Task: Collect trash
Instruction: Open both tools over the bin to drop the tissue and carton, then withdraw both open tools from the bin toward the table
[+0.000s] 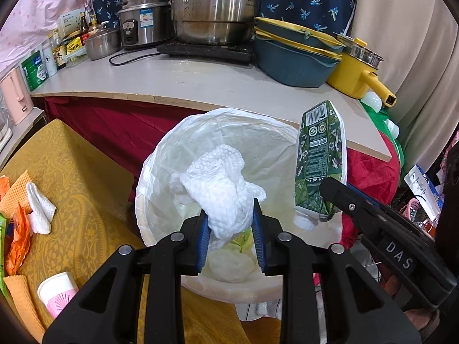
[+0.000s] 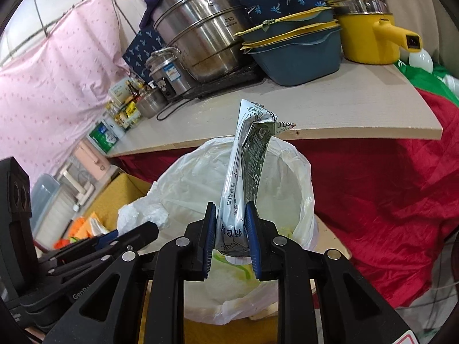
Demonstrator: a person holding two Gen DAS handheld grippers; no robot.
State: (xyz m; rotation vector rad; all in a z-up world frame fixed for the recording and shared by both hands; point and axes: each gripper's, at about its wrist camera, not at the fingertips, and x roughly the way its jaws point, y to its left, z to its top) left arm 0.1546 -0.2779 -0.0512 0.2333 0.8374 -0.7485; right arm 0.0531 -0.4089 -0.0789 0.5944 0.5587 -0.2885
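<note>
Trash is poised over the lined bin (image 1: 160, 172): a crumpled paper towel (image 1: 221, 195) is clamped in the left gripper (image 1: 229, 229) fingers, a flattened carton (image 2: 243, 177) in the right gripper (image 2: 231, 238). Neither is dropped yet; more scraps (image 1: 31, 209) are left on the yellow cloth.

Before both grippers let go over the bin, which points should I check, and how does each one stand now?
1. Left gripper grips the crumpled paper towel: ok.
2. Right gripper grips the flattened green drink carton: ok.
3. Paper towel hangs above the opening of the trash bin: ok.
4. Carton is fully above the opening: cannot tell; in the left wrist view it sits at the bin's right rim.
5. White bag liner is folded over the rim and open: ok.
6. Bin has room left: ok, only some trash at the bottom.
</note>
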